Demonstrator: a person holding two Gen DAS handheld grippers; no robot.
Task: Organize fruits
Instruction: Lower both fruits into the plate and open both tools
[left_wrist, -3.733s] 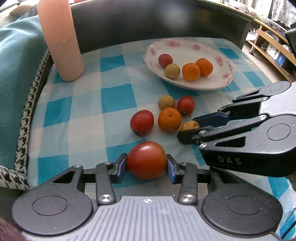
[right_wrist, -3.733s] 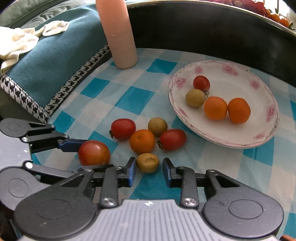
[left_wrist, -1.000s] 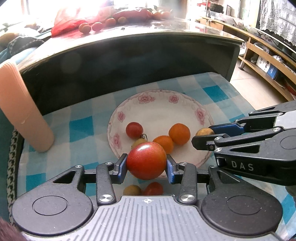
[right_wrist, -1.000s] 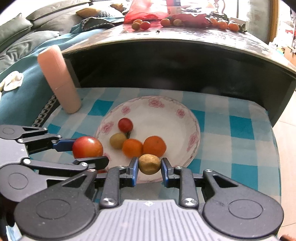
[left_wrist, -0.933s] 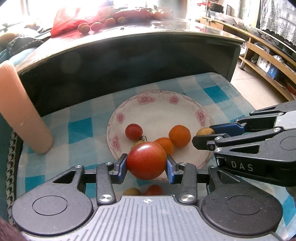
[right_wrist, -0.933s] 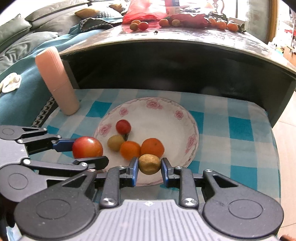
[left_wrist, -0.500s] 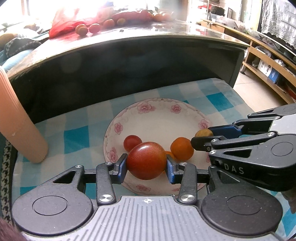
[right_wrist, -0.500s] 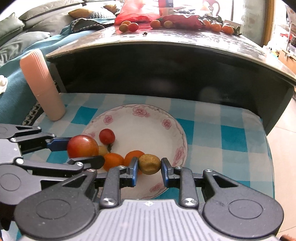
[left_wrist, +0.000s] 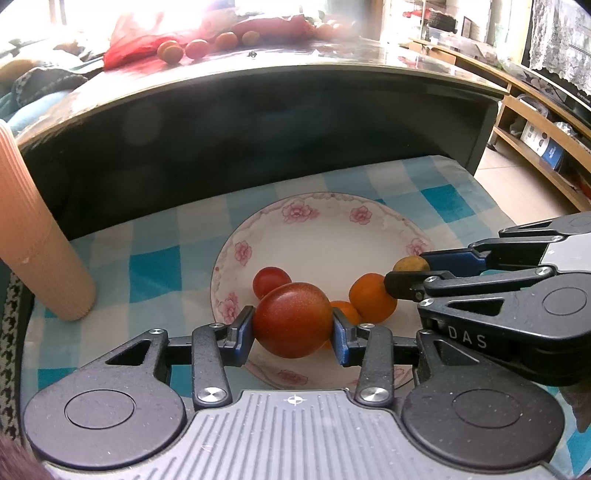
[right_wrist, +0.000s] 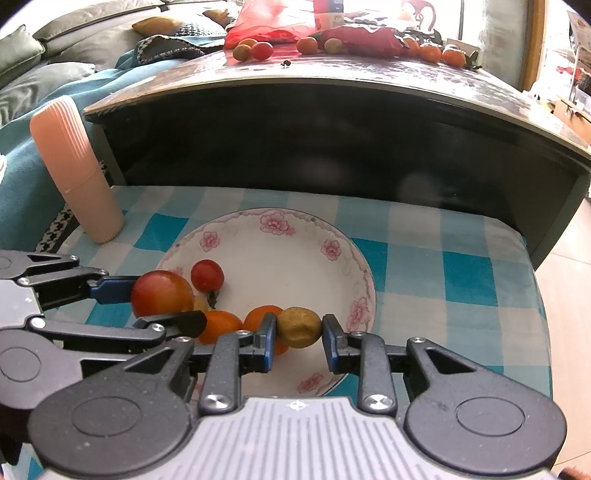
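Gripping a big red tomato (left_wrist: 292, 319) between both pads, the left tongs (left_wrist: 292, 332) hang over the near rim of the flowered plate (left_wrist: 325, 225). Just to their right, the right tongs (right_wrist: 298, 338) pinch a small brownish fruit (right_wrist: 298, 326) above that same plate. Beyond the tips, a small red tomato (right_wrist: 207, 275) and two oranges (left_wrist: 371, 297) lie in the plate. Left of both tongs, a ribbed pink cup (right_wrist: 75, 168) stands on the checked cloth (right_wrist: 436, 273) covering the surface.

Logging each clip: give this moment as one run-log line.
left gripper: shut on large red tomato | right gripper: shut on small tan-brown fruit | both over floral white plate | release: not yet
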